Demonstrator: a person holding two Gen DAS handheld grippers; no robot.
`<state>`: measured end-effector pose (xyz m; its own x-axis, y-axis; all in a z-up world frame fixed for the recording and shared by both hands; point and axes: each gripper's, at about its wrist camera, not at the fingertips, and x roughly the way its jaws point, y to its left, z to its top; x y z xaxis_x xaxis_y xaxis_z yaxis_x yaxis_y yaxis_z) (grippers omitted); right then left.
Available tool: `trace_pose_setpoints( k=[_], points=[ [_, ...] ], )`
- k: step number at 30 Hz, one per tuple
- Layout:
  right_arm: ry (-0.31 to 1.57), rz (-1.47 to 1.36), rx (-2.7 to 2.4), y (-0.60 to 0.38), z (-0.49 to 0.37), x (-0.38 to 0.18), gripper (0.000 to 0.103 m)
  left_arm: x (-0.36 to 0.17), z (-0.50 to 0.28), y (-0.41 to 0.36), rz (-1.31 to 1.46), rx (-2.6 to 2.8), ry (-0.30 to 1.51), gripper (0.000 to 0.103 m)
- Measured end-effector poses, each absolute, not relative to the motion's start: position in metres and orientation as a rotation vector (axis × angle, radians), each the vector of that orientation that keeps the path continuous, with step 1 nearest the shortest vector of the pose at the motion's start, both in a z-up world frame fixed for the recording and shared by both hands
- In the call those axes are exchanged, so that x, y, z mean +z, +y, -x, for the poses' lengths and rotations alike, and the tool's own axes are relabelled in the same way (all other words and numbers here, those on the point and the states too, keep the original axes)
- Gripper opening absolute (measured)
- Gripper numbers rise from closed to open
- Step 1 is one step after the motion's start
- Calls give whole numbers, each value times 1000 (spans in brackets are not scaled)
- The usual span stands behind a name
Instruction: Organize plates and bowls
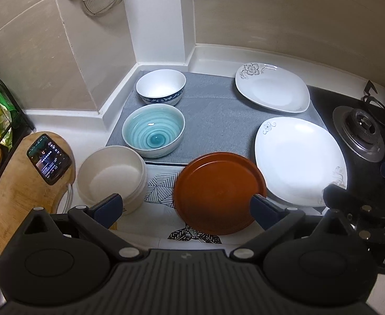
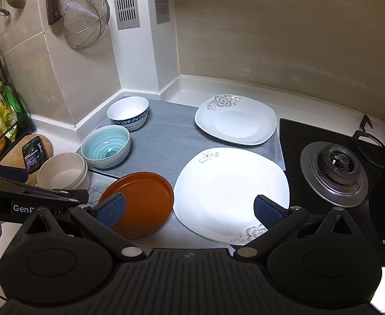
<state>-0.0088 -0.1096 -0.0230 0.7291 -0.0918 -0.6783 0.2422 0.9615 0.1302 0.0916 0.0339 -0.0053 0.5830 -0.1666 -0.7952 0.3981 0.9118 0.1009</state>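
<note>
I have both grippers hovering above the counter with fingers spread wide, holding nothing: my left gripper (image 1: 187, 207) over the orange plate (image 1: 218, 191), my right gripper (image 2: 189, 210) over the near white plate (image 2: 231, 183). The far white plate (image 2: 235, 120) lies on the grey mat (image 2: 166, 141). Left, three bowls line up: blue-patterned bowl (image 1: 161, 85) farthest, teal bowl (image 1: 153, 131), cream bowl (image 1: 111, 176) nearest.

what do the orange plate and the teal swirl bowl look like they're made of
Orange plate: probably plastic or melamine, hedged; flat uniform color, dull sheen, no sharp highlights. Teal swirl bowl: likely glazed ceramic; glossy reflective spot inside, painted rings of blue-green glaze, thick white rim.
</note>
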Motion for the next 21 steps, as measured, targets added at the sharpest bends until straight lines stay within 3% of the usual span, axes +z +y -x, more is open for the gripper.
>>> trace_pose_setpoints(
  k=[21],
  points=[
    [732, -219, -176, -96, 8, -22, 103, -1, -94, 53, -289, -329, 889, 103]
  ],
)
